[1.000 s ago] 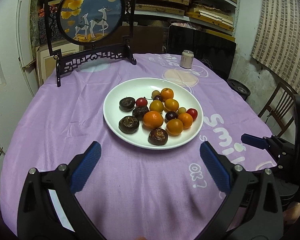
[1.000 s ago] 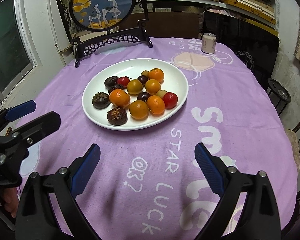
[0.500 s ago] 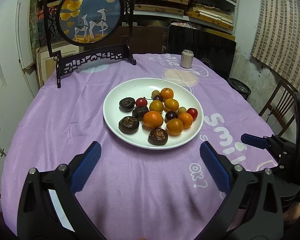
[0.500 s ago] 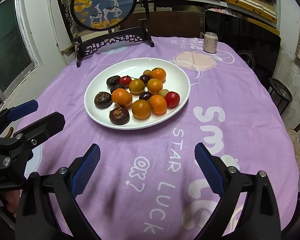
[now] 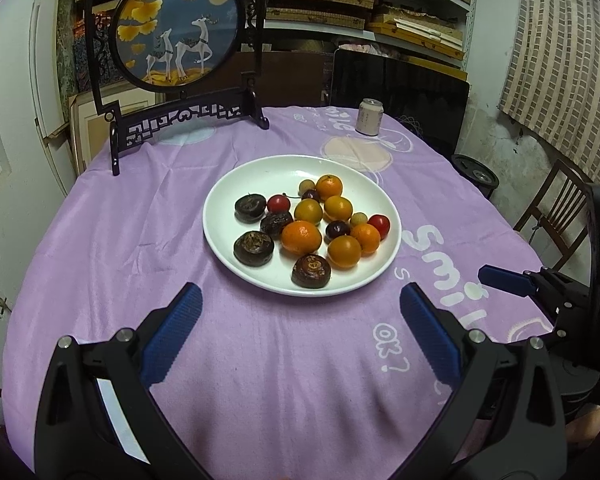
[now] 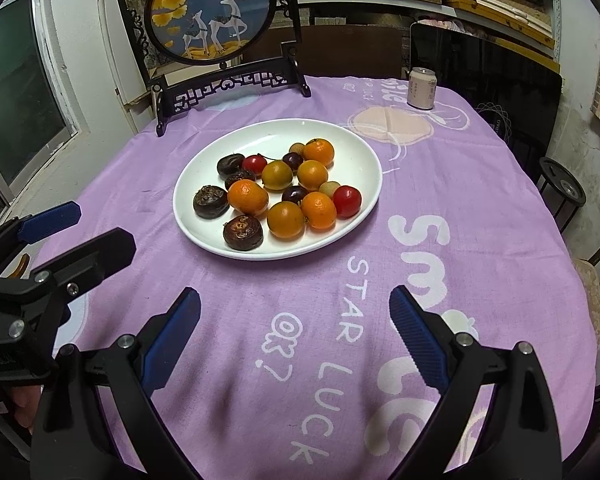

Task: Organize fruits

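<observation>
Fruit sits heaped on a white plate (image 5: 228,184) in the middle of a round table under a purple cloth (image 5: 140,208). Six oranges (image 5: 301,237) cluster at the centre and right of the pile, touching one another. Four dark brown fruits (image 5: 253,247) lie along the left and near side, one of them (image 5: 311,271) nearest the plate's near rim. Two red cherry tomatoes (image 5: 379,225) show, one at the right edge of the pile and one (image 5: 278,203) on the left beside a brown fruit. Small dark plums (image 5: 337,230) and pale round berries (image 5: 306,187) fill the gaps. Beyond the plate, at the table's far left, a black carved stand holds a round deer picture (image 5: 180,32); at the far right stands a can (image 5: 369,117). Near the camera, the left gripper (image 5: 300,300) hovers over bare cloth just short of the plate, jaws spread wide and empty. The right gripper (image 6: 294,300) hovers likewise above the white lettering, also released and holding nothing. Each gripper appears at the edge of the other's view.
</observation>
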`<move>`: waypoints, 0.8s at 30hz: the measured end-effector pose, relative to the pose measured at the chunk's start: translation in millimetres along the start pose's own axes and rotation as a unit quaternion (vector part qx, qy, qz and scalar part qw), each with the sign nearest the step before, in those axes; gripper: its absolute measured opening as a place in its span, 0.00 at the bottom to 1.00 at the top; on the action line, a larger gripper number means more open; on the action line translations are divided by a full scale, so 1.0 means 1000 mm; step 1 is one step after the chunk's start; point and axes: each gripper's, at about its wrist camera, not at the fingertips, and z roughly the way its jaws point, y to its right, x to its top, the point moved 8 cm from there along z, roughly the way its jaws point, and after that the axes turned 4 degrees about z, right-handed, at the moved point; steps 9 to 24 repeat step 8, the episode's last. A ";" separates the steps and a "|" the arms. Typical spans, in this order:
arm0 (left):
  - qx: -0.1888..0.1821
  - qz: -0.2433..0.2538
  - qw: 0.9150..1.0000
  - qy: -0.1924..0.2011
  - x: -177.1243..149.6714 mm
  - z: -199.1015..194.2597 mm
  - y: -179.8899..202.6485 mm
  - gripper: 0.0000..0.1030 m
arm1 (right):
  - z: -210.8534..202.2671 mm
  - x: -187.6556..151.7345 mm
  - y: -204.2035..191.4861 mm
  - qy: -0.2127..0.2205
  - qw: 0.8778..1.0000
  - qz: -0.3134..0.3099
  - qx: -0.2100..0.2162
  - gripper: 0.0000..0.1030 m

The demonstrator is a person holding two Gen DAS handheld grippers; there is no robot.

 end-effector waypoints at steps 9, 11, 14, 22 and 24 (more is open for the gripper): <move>0.001 -0.004 1.000 -0.003 -0.002 0.000 0.000 0.98 | 0.000 0.000 -0.001 0.000 1.000 0.000 -0.001 0.93; 0.001 -0.004 1.000 -0.003 -0.002 0.000 0.000 0.98 | 0.000 0.000 -0.001 0.000 1.000 0.000 -0.001 0.93; 0.001 -0.004 1.000 -0.003 -0.002 0.000 0.000 0.98 | 0.000 0.000 -0.001 0.000 1.000 0.000 -0.001 0.93; 0.001 -0.004 1.000 -0.003 -0.002 0.000 0.000 0.98 | 0.000 0.000 -0.001 0.000 1.000 0.000 -0.001 0.93; 0.001 -0.004 1.000 -0.003 -0.002 0.000 0.000 0.98 | 0.000 0.000 -0.001 0.000 1.000 0.000 -0.001 0.93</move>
